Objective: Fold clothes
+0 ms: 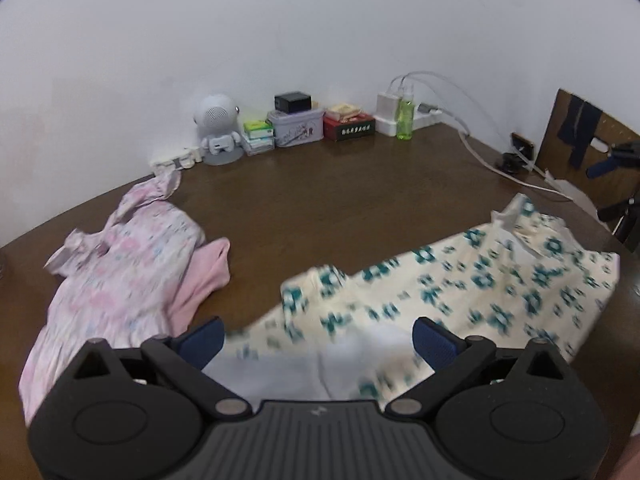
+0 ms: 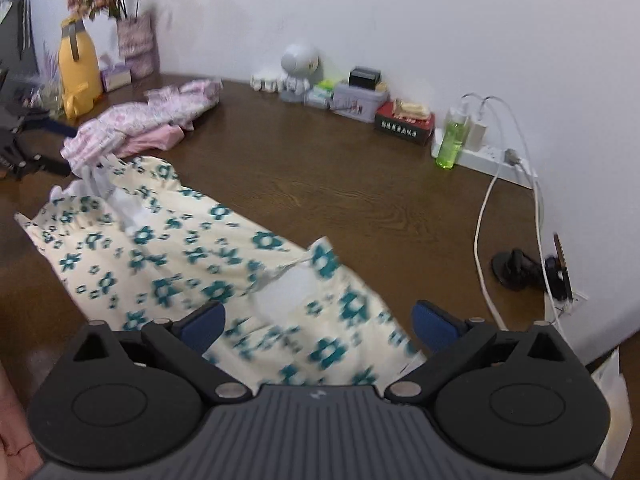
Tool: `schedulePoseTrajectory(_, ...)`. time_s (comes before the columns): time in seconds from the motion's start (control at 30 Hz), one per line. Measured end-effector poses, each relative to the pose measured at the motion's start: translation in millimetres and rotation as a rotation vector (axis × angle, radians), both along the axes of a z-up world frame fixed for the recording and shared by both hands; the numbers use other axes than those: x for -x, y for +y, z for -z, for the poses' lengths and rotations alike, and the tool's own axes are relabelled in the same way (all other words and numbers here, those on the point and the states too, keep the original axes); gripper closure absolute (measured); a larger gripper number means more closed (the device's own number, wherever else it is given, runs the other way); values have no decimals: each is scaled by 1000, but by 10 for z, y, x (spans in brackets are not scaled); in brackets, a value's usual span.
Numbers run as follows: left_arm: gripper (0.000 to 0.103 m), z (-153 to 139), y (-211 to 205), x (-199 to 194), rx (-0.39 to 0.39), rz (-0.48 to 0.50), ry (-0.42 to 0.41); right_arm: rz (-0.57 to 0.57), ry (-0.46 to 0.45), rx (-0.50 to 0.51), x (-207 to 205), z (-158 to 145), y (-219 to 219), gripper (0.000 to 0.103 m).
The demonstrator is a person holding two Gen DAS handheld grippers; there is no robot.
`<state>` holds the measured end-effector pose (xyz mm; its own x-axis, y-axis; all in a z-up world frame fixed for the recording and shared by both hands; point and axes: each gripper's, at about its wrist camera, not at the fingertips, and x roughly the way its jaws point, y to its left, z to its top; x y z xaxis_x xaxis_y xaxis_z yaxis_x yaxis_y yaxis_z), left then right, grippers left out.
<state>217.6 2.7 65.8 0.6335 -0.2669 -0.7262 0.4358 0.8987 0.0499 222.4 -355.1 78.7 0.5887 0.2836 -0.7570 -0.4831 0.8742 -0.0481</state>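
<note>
Brown desk is carrying the floral garment — both claws, left claw and right claw, are hovering spread; pinching matching hem corners would likely be keeping folds even.

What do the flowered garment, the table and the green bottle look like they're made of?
Flowered garment: thin woven cloth, probably cotton, matte; it creases and lies limp. Table: wood or wood-look laminate, brown with grain lines and a dull sheen; which one is unclear. Green bottle: clear plastic, likely, with green liquid showing through.
</note>
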Motion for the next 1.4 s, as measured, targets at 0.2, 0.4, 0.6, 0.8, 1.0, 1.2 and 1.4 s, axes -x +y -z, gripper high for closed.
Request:
schedulePoseTrajectory(0.2, 23, 223, -242, -647, -46, 58, 112, -51, 197, -17, -923, 149, -65, 41)
schedulePoseTrajectory(0.4, 34, 469, -347, -963, -69, 127, 194, -112, 353, -52, -1515, 555, -88, 51)
schedulePoseTrajectory(0.6, 48, 659, -378, -1174, -82, 190, 263, -243, 448, -49, -1654, 800, 52, 58)
schedulePoseTrajectory(0.8, 58, 714, -417, -1194, -95, 250, 274, -300, 439, 25, -1649, 843, 242, 82)
schedulePoseTrajectory(1.0, 71, 720, -457, -1158, -101, 286, 265, -387, 382, 159, -1456, 834, 456, 83)
schedulePoseTrajectory(1.2, 94, 661, -626, -1030, -194, 318, 193, -394, 222, 301, -1135, 744, 608, 97)
schedulePoseTrajectory(1.4, 95, 269, -621, -513, -233, 335, -38, -383, 53, 424, -781, 607, 723, 97)
